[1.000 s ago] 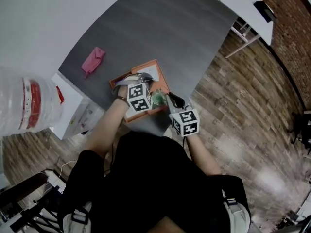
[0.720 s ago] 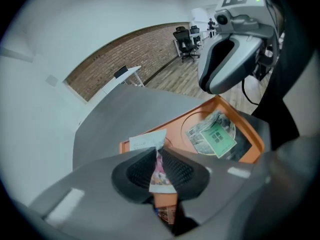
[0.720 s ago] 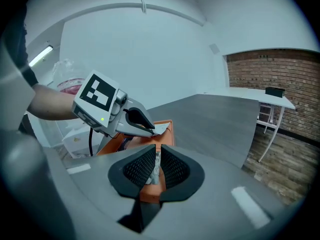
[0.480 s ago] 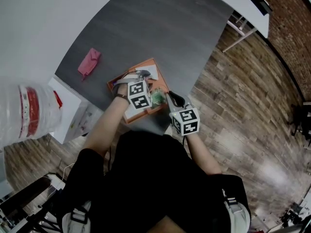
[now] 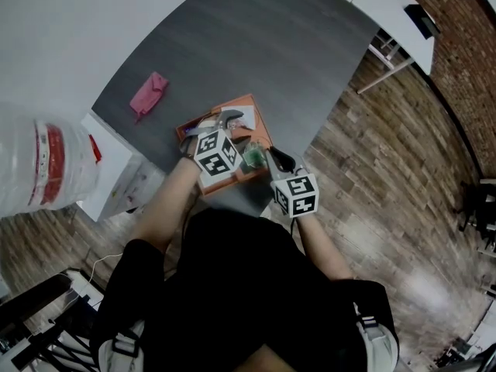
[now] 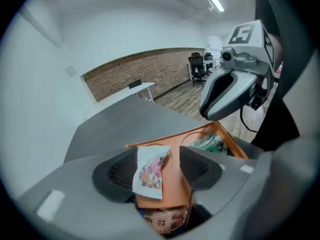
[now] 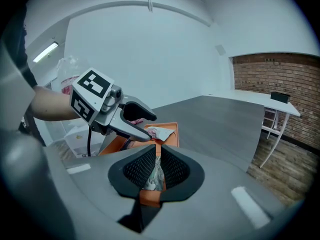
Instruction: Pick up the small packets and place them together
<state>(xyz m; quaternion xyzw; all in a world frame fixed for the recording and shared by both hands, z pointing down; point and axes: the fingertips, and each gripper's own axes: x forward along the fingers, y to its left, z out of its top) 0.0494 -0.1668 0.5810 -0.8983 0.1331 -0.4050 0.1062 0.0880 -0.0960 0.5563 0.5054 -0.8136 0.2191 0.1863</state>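
Moved: the left gripper [image 6: 159, 166] has been rolled slightly, and its fingers have just been opening.
Left fingers: spread wide, with the white packet [image 6: 149, 173] loose between them, leaning at one pad and not pinched.
Right gripper [image 7: 156, 170]: fingers closed on the green packet [image 7: 155, 178], which is held over the tray.
Orange tray [image 6: 229, 143]: set at the near edge of the bench [image 5: 256, 45] and judged to be the gathering place.
Reason: the white packet is judged released there so that the green one can be laid beside it.
Pink item [image 5: 147, 95]: lying near the bench's left edge, well apart.
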